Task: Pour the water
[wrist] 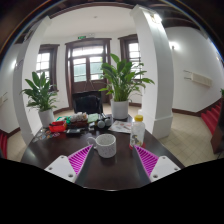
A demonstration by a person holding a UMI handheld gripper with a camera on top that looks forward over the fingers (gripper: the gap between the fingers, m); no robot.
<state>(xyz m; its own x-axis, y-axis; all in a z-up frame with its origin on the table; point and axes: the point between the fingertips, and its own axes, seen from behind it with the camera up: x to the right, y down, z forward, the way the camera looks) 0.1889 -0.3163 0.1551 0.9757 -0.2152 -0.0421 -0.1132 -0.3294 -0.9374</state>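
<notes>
Standing upright, mouth up, a white cup (106, 145) sits between the released tool (110, 160) fingers.

White mug (106, 146): stood upright on dark table (110, 170), open mouth up, contents not discernible. Sat between two claw (108, 159) fingers, gap visible either side, nearer their tips, resting on own base. Bottle (138, 129): clear plastic, yellowish cap, upright on same table, just beyond right finger (148, 160), right of mug and slightly farther back, apart from mug. Bottle fill level unclear. Claw fingers spread wide, pink pads facing inward, not touching mug.
</notes>
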